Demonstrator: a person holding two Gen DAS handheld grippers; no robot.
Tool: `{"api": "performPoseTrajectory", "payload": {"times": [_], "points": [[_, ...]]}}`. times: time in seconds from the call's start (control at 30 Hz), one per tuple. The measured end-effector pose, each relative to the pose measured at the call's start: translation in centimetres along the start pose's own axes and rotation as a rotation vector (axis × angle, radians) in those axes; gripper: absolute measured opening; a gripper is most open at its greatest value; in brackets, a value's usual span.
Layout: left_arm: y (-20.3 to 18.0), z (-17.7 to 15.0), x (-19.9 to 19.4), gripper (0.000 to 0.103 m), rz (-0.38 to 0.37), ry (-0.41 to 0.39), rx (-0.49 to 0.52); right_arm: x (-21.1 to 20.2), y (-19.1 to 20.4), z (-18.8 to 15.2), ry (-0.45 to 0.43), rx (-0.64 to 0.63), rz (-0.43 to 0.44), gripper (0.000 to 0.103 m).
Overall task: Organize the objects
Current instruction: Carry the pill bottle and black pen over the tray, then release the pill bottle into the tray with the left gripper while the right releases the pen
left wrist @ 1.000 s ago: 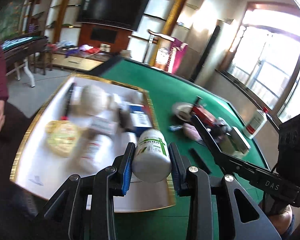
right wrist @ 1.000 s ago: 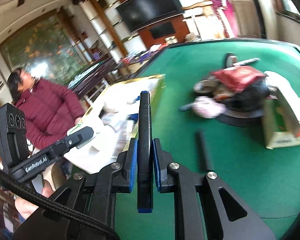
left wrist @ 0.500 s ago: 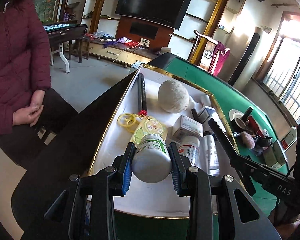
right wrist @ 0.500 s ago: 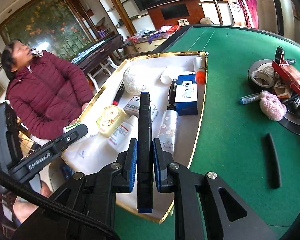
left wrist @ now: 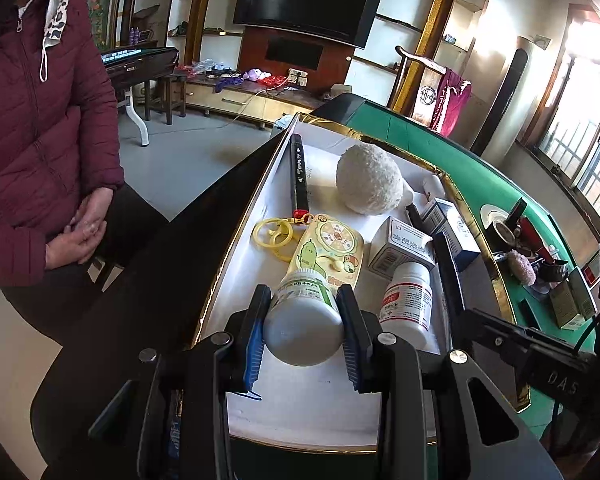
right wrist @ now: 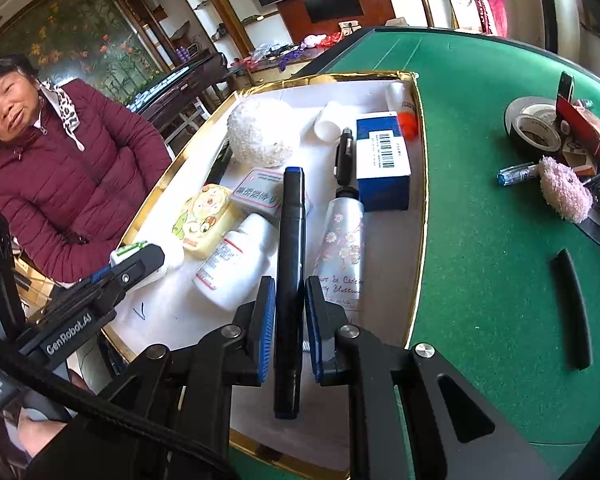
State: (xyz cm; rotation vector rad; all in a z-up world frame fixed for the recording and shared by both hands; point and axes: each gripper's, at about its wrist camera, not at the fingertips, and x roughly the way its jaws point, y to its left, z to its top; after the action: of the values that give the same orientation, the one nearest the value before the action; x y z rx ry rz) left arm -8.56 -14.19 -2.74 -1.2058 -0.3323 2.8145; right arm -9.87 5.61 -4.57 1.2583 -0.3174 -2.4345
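My left gripper [left wrist: 302,312] is shut on a white pill bottle with a green label [left wrist: 305,320], held over the near end of the gold-rimmed white tray [left wrist: 300,412]. My right gripper [right wrist: 290,312] is shut on a black marker with blue ends [right wrist: 289,264], held over the tray's near edge [right wrist: 416,276]. In the tray lie a white fluffy ball [left wrist: 369,179], a black marker [left wrist: 299,172], a yellow cartoon case [left wrist: 332,248], a white bottle with red label [left wrist: 407,304], boxes [right wrist: 382,160] and a flowered tube [right wrist: 342,248].
The tray sits on a green felt table [right wrist: 492,216]. To the right lie tape rolls [right wrist: 534,126], a pink pom-pom [right wrist: 564,190], a blue pen [right wrist: 516,172] and a black strip [right wrist: 572,304]. A person in a maroon jacket [left wrist: 40,148] sits left of the table.
Both grippers swung left from the green felt to over the tray and moved closer to it, each still holding its object.
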Motion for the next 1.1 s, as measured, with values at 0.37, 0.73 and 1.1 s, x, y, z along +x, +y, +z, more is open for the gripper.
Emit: {"api": "performPoseTrajectory", "payload": {"times": [0.37,0.73,1.1], "points": [[-0.4,-0.1,-0.3,0.038,0.029,0.026,0.013,-1.1,-0.6,0.0,-0.003,0.014,0.048,0.014],[-4.0,-0.2,-4.0,0.046,-0.003,-0.028,0.076,-8.5,-5.9,1.1,-0.167,0.042,0.056,0.015],[-18.3,-1.4,-2.4,0.046,-0.36,0.197,0.208,-17.7,-16.7,-0.3,-0.361,0.121,-0.137,0.026]]}}
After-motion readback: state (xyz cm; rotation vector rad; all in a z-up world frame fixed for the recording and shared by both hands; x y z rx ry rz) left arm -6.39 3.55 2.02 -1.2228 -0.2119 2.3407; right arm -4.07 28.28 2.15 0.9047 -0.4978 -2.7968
